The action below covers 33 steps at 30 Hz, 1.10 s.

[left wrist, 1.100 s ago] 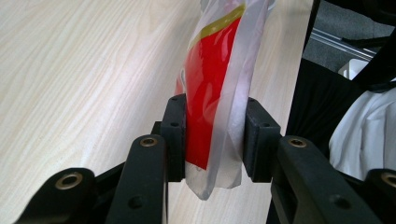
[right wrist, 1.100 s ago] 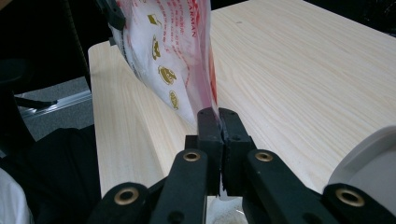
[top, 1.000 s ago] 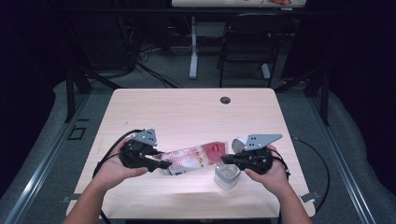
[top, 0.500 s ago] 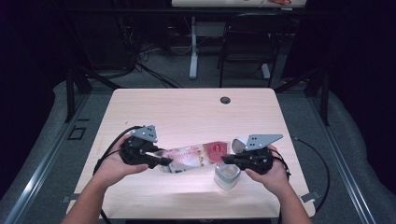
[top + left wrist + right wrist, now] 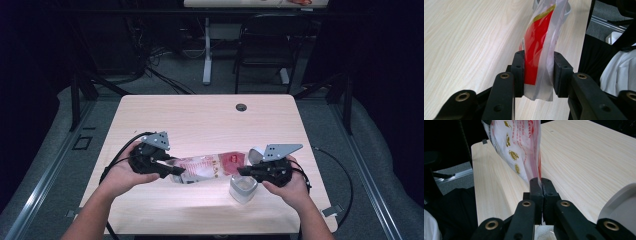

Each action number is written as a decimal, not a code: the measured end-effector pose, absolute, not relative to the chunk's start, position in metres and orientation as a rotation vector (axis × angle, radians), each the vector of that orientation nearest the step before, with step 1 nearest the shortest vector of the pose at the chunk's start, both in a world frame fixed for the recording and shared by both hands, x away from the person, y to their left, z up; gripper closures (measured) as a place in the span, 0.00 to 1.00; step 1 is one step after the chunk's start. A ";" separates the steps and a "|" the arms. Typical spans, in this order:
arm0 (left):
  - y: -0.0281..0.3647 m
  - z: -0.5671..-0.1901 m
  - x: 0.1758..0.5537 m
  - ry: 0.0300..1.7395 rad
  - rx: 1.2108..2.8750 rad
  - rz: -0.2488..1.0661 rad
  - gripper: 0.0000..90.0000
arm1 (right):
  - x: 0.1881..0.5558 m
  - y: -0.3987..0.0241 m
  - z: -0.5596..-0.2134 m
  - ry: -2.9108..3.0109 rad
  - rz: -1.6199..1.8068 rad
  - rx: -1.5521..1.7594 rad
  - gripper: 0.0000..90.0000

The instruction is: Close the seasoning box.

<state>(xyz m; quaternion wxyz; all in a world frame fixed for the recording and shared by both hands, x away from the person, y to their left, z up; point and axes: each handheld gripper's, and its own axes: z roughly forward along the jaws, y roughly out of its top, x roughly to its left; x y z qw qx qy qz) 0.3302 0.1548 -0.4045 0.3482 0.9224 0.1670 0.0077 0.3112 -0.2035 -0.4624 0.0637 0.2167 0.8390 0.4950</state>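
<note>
Left gripper (image 5: pixel 537 75) clamps bag (image 5: pixel 207 167) end, right gripper (image 5: pixel 541 185) pinches other end; probably tipping toward cup (image 5: pixel 243 187).

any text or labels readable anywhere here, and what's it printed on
"...RAN": red capital letters, cut off at the frame's top, on the clear plastic bag pinched in the right claw.
Gold emblems below that lettering: too small to read.
Red and gold panel on the bag's other end, held in the left claw: no legible words.
Bag print in the high view: too blurred to read.
White cup and table: no text visible.
</note>
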 end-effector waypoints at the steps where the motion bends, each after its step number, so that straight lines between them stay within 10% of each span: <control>1: 0.154 -0.404 0.330 0.433 2.392 0.019 0.75 | 0.311 -0.204 -0.462 2.534 1.495 0.654 0.99; 33: 0.136 -0.379 0.334 0.390 2.505 0.065 0.76 | 0.312 -0.206 -0.465 2.545 1.475 0.659 0.98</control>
